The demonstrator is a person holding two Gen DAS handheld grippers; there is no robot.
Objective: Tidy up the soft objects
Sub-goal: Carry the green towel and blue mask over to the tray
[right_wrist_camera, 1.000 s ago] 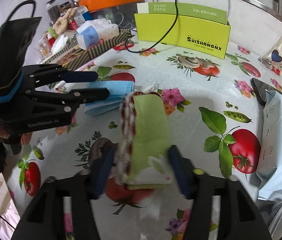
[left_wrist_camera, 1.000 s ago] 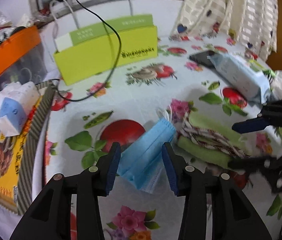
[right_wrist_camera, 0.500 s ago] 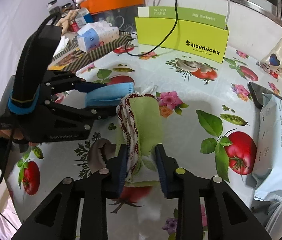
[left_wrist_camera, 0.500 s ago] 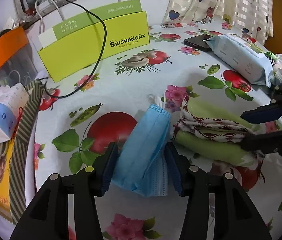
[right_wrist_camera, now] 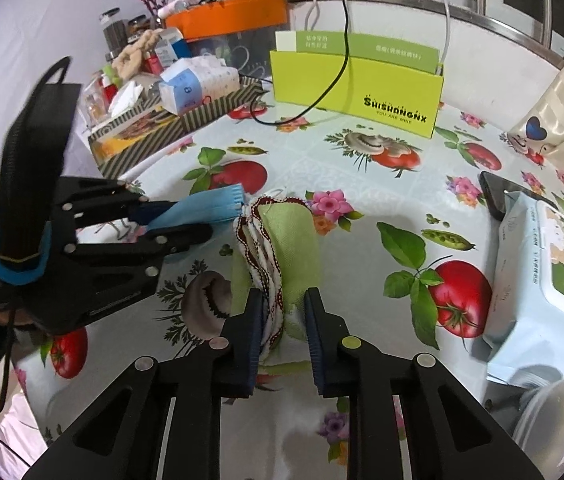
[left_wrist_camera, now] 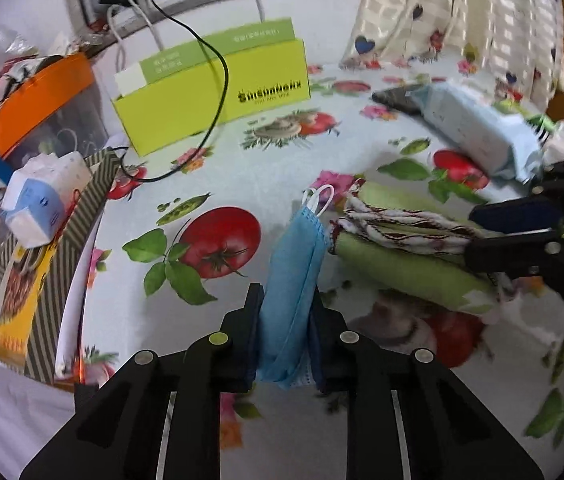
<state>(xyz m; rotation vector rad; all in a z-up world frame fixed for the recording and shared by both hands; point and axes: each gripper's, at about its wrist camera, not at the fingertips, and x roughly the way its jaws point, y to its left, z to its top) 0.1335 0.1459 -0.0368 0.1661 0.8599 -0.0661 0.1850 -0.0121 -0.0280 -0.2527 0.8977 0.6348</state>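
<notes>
Bench [left_wrist_camera: 265, 168] covered in a fruit-print cloth, with two tools at six o'clock, each having just closed its jaws on something soft. The left tool [left_wrist_camera: 286, 332] is clenched on a folded blue face mask [left_wrist_camera: 296, 264]; the right tool [right_wrist_camera: 284, 330] grips a folded green cloth [right_wrist_camera: 282, 248] beside it at three o'clock. Sorting looks barely begun: both items are grasped but not yet put anywhere.

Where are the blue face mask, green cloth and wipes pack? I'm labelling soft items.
blue face mask [left_wrist_camera: 294, 276], left wrist view, pleated middle.
green cloth [right_wrist_camera: 294, 236], right wrist view, top fold.
wipes pack [right_wrist_camera: 538, 280], right wrist view, top face.
</notes>
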